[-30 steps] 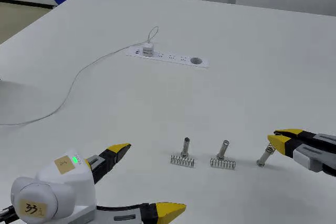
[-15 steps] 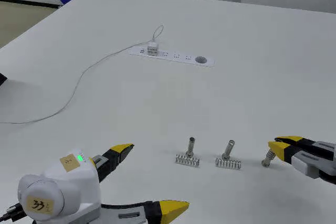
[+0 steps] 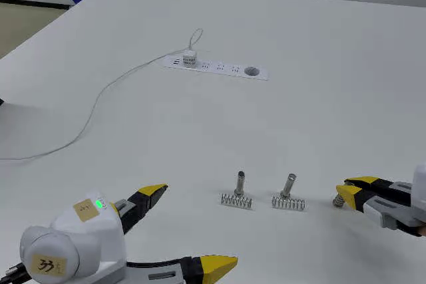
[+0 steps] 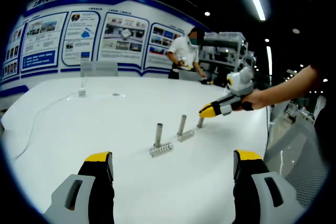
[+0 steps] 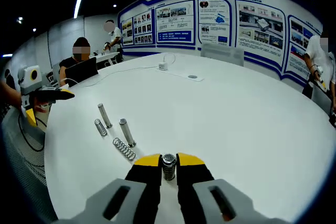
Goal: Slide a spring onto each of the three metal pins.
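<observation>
Two bare metal pins (image 3: 239,181) (image 3: 289,183) stand upright on the white table, each with a loose spring (image 3: 236,200) (image 3: 288,203) lying in front of it. Right of them stands a third pin (image 3: 339,199) with a spring around it. My right gripper (image 3: 351,189) is shut on it; in the right gripper view the yellow jaws of my right gripper (image 5: 168,162) press both sides of that sprung pin (image 5: 168,166). My left gripper (image 3: 186,227) stands open at the near left, holding nothing. In the left gripper view its jaws frame the pins (image 4: 158,135) and the near spring (image 4: 161,149).
A white power strip (image 3: 216,68) with a plugged-in adapter lies at the back of the table, its cable (image 3: 100,98) trailing off to the left edge. People sit and stand beyond the table (image 5: 81,59).
The third pin with its spring went from tilted in the right gripper to nearly upright on the table, and the right gripper drew slightly lower. The left gripper stayed put.
</observation>
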The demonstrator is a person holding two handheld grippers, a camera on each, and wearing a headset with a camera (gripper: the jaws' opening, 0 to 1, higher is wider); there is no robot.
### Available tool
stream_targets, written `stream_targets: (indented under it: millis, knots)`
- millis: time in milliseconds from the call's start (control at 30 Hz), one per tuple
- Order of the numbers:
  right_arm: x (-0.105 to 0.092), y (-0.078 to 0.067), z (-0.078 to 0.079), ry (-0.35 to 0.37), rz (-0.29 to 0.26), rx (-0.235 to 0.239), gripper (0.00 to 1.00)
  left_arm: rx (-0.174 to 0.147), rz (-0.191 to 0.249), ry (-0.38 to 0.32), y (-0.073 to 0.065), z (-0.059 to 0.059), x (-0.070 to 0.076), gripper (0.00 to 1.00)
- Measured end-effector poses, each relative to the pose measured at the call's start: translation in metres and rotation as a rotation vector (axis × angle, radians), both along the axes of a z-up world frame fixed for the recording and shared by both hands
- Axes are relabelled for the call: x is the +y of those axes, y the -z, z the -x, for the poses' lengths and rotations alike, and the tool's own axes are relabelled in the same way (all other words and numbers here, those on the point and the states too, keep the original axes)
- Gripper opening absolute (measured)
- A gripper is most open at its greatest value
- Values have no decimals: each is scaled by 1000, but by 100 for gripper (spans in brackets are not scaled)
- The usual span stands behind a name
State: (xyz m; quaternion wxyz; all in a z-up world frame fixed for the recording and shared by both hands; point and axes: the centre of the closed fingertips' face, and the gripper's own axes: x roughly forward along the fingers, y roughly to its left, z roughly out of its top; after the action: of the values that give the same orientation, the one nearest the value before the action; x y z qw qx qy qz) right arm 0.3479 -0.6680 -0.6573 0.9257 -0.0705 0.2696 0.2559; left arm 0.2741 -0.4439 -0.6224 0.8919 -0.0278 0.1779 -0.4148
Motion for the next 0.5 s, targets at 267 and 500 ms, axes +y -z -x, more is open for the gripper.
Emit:
stream_targets:
  millis: [267, 500]
  knots:
    - [1, 1, 1, 6, -18, 5, 11, -21, -8, -10, -2, -3, 2, 95]
    - [3, -5, 4, 9, -22, 7, 21, -64, -16, -8, -9, -3, 3, 93]
